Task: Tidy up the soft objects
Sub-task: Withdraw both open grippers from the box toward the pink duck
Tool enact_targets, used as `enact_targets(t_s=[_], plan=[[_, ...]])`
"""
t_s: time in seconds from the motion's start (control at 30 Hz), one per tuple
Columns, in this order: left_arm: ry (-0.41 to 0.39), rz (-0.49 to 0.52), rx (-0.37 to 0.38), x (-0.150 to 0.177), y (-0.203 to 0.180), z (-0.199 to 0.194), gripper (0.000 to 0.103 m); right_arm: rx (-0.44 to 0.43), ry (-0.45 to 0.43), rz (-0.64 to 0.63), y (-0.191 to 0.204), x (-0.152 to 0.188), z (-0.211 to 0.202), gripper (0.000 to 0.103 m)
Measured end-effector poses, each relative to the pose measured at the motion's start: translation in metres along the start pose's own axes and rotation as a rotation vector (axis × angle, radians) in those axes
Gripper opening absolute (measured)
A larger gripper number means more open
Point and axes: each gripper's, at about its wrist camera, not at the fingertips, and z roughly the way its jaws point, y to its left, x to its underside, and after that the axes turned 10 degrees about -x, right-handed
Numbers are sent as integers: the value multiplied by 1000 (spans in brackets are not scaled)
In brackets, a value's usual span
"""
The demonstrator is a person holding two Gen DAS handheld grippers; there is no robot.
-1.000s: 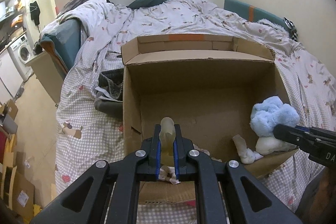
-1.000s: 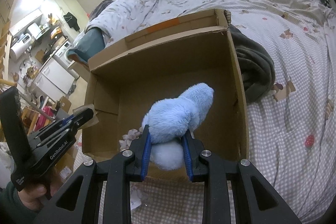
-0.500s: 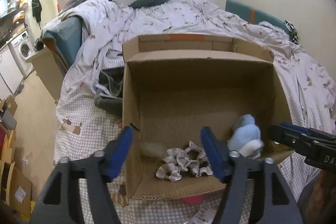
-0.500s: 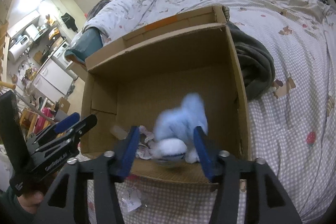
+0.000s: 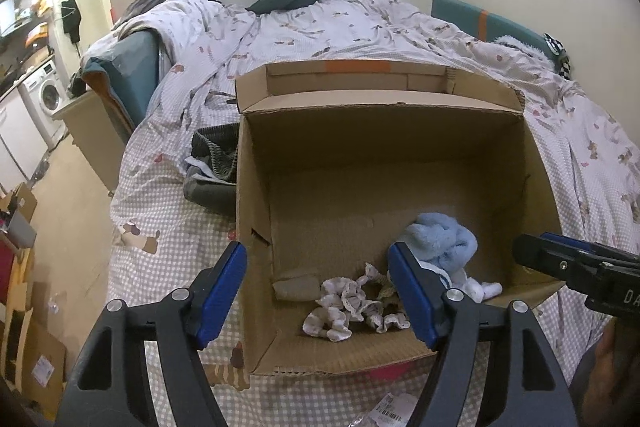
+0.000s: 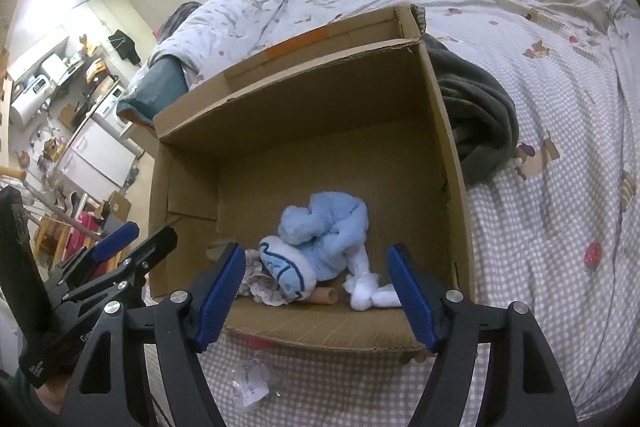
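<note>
1. Cardboard box [image 5: 256, 187]: open-topped, standing on the checked bedsheet [image 5: 160, 227] near the foot of the bed; orange tape strip on its far flap.
2. Light-blue plush toy [image 6: 320, 231]: lying inside the box on the floor, toward the near right corner, with its white knotted end [image 6: 368, 289] nearest the front wall.
3. Frilled white fabric pieces [image 5: 344, 307]: bunched on the box floor near the front wall, just left of the plush toy.
4. Small beige tube-like item [image 5: 296, 287]: on the box floor, left of the frilled pieces; identity unclear.
5. Left gripper [image 5: 318, 299]: blue-padded fingers spread wide, holding nothing, poised over the box's near edge.
6. Right gripper [image 6: 316, 295]: fingers likewise spread wide and empty, above the plush toy.
7. Dark grey blanket [image 6: 480, 115]: heaped against the box's right wall.
8. Washing machine [image 5: 44, 95]: far left background.
</note>
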Motion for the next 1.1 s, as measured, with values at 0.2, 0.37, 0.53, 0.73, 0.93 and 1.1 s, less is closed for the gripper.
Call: enact_targets(t_s=[0.2,0.37,0.53,0.73,0.93,1.1], plan=[[-33,2,13,3,6,-11,71,12,0,1,0,3,-2,78],[-45,-21,6,7,14,-21,71,27,-1,3,-2,4,-4,78],[-16,-62,-8,14,25,-24,71,46,6,-8,0,9,-7,78],[9,-115,-17,22,38,-31,71,61,-1,-43,9,17,-17,78],[25,-129,-35,35,43,-39,71,34,-7,-4,11,31,-27,78],[45,-135,-39,47,44,-46,71,14,2,21,16,45,-31,78]])
